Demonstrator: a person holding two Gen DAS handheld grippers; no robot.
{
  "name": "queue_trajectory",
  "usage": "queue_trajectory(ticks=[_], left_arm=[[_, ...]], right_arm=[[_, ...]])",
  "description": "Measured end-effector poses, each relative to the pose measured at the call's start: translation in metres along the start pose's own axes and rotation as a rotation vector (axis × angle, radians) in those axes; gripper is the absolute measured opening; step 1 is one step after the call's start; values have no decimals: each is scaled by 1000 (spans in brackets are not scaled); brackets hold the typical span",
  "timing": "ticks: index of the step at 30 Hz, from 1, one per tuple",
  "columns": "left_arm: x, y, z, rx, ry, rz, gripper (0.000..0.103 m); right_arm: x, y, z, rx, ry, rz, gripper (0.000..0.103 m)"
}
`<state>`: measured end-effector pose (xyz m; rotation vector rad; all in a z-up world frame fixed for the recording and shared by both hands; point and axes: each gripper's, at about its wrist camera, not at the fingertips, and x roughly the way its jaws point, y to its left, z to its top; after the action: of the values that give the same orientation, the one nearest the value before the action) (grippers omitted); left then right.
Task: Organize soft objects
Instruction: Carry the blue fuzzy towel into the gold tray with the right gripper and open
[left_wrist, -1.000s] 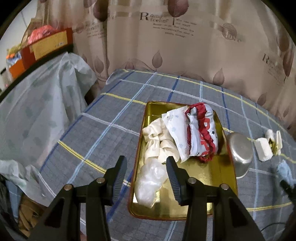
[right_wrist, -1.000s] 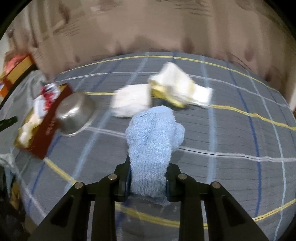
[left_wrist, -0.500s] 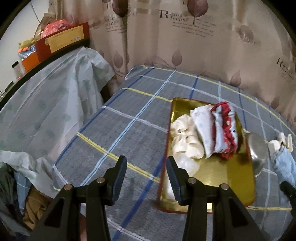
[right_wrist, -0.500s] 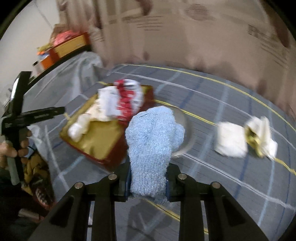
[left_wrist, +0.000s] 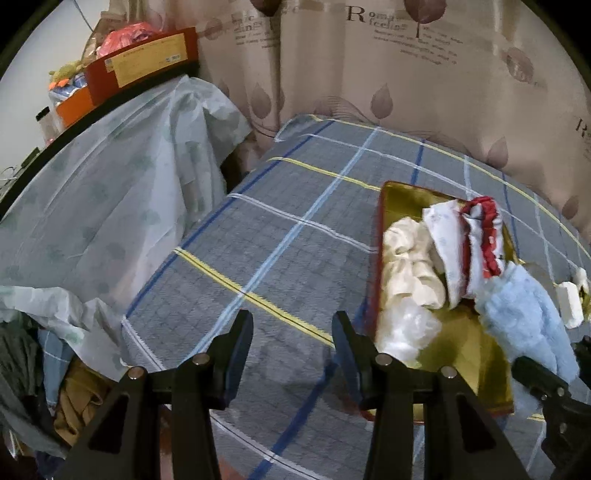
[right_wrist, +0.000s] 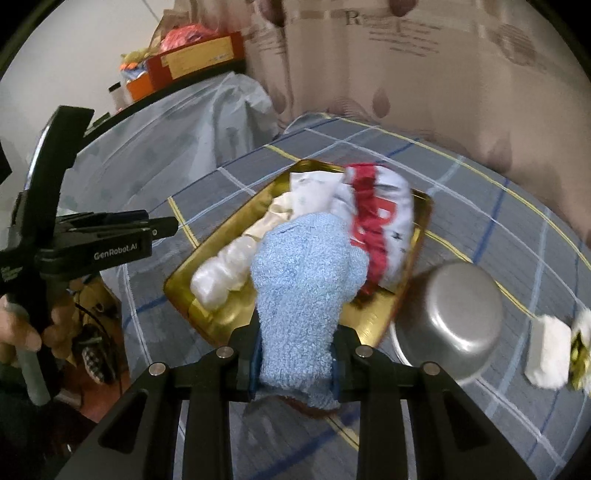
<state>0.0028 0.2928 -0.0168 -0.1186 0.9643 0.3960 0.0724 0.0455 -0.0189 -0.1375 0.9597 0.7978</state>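
Observation:
My right gripper (right_wrist: 295, 350) is shut on a fluffy light blue cloth (right_wrist: 306, 280) and holds it over the near end of a gold tray (right_wrist: 184, 295). The tray holds a cream cloth (right_wrist: 229, 273), a white patterned cloth (right_wrist: 314, 184) and a red-and-white cloth (right_wrist: 380, 221). In the left wrist view the tray (left_wrist: 465, 362) sits at the right, with the blue cloth (left_wrist: 524, 317) above its right side. My left gripper (left_wrist: 291, 343) is open and empty, left of the tray above the checked tablecloth (left_wrist: 280, 236).
An upturned steel bowl (right_wrist: 454, 321) lies right of the tray. A white block (right_wrist: 546, 350) and a crumpled yellow-white item (right_wrist: 580, 343) lie further right. A plastic-covered surface (left_wrist: 103, 192) with boxes (left_wrist: 144, 62) stands left. A curtain (left_wrist: 406, 74) hangs behind the table.
My right gripper has carried the blue cloth left, from near the white block to above the tray. My left gripper has swung left, off the tray, staying open.

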Motion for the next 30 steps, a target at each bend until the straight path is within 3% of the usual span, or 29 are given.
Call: queue_trajectory(ticks=[17, 21, 26, 28, 30], left_arm=[[3, 2, 1, -2, 12, 1, 45], [2, 4, -1, -6, 13, -2, 45], [2, 2, 0, -3, 16, -5, 45], [2, 1, 0, -1, 17, -4, 45], [1, 0, 0, 1, 15, -6, 45]], right_arm=[[66, 20, 21, -54, 99, -15, 26], [74, 21, 20, -59, 125, -22, 32], [72, 23, 19, -47, 117, -18, 49], [68, 25, 19, -54, 107, -27, 61], [60, 25, 20, -50, 81, -37, 61]])
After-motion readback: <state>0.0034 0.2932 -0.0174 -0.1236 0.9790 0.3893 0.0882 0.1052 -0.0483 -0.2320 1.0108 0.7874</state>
